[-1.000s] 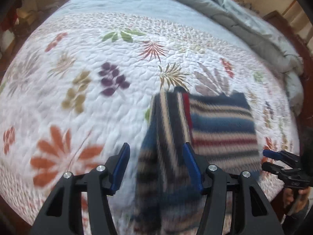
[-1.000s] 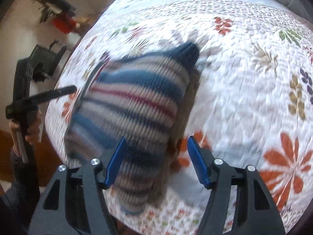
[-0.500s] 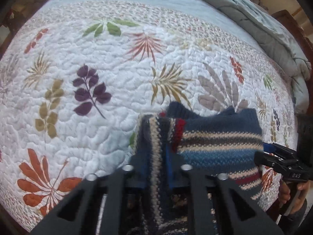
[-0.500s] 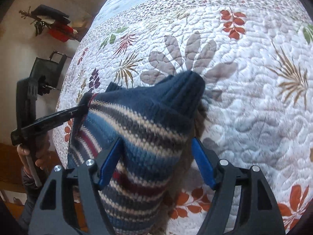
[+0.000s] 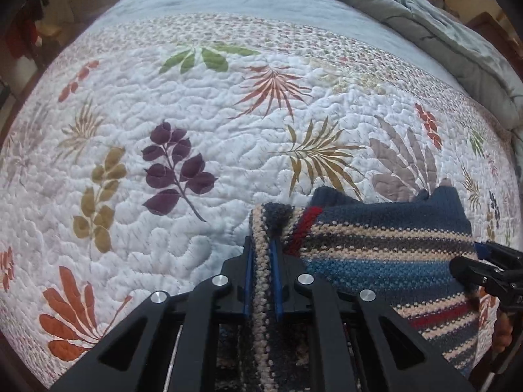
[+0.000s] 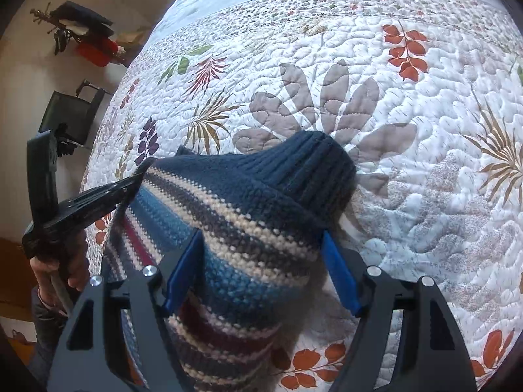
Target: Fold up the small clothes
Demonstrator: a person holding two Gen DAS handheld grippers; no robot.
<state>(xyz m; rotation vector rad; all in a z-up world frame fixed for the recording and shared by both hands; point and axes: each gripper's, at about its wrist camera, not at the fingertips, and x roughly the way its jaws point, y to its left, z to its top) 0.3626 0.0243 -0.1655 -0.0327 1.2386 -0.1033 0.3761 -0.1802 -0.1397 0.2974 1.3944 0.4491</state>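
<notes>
A small knit sweater (image 5: 392, 254) with navy, cream, blue and red stripes lies bunched near the edge of the bed. My left gripper (image 5: 261, 261) is shut on a folded striped edge of it, the cloth pinched between the blue pads. From the right wrist view, that left gripper (image 6: 130, 186) grips the sweater's (image 6: 245, 202) left edge. My right gripper (image 6: 261, 233) stands open and wide over the navy ribbed end, with knit between its jaws and nothing pinched. In the left wrist view the right gripper (image 5: 483, 261) sits at the sweater's right edge.
A white quilt (image 5: 196, 114) with coloured leaf prints covers the bed. A grey-blue duvet (image 5: 425, 16) is heaped along the far right. Beyond the bed's left edge, a black case (image 6: 68, 111) and a red object (image 6: 98, 49) stand on the floor. A hand (image 6: 55, 271) holds the left gripper's handle.
My left gripper's jaws went from open to shut on the sweater's edge. Both grippers came down closer to the quilt, and the sweater now fills the space between the right jaws.
</notes>
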